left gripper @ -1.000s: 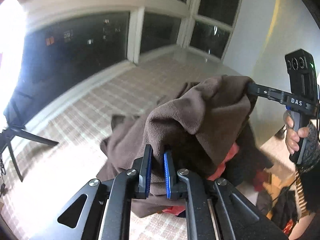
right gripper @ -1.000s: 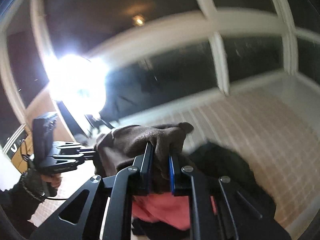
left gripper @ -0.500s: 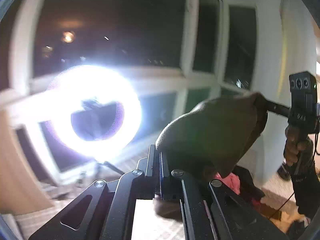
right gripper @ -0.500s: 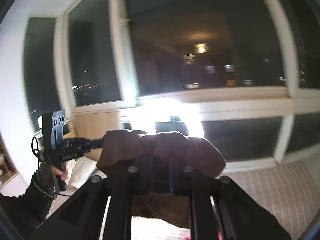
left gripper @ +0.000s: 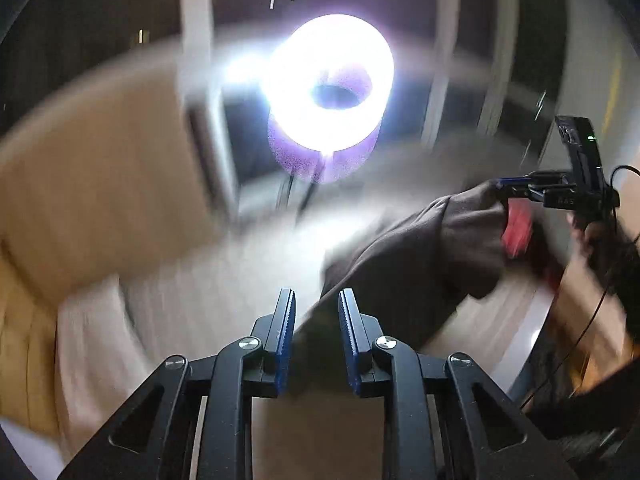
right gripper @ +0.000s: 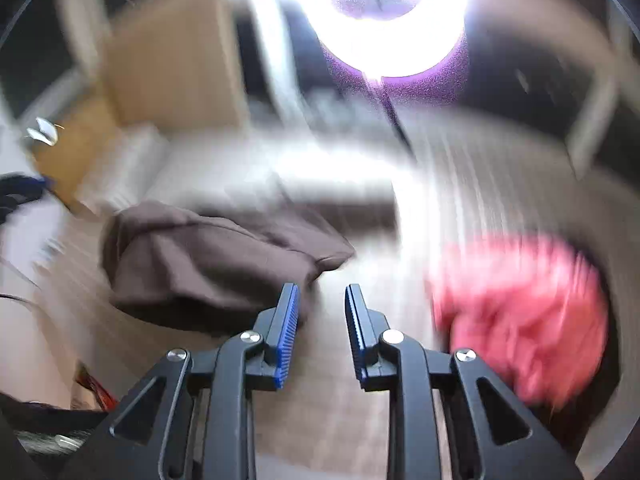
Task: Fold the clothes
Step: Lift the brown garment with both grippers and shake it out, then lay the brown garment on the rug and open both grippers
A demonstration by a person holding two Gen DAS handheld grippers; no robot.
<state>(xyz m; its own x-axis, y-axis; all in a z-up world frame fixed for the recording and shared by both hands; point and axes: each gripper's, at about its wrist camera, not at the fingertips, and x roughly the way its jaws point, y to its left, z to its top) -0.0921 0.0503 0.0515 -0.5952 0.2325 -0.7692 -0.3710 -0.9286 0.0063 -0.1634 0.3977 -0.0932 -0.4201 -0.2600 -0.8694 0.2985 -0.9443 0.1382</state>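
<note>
- Brown garment lies rumpled on the pale checked surface, left of my right gripper; heavy blur hides its edges.
- My right gripper's jaws stand apart with nothing between them; cloth sits just beside the left finger, not in the gap.
- In the left wrist view, my left gripper is also parted; dark cloth crosses between its fingers, but I judge it unclamped.
- That same view shows cloth reaching toward the right gripper's tips; whether it touches them I cannot tell.
- Red garment sits to the right, apart from the brown one.
- I'd steady both wrists first, then find two matching corners or a hem, pinch only one layer at each, and spread it flat before creasing.
- The ring light glares; I'd angle downward to see fabric.
</note>
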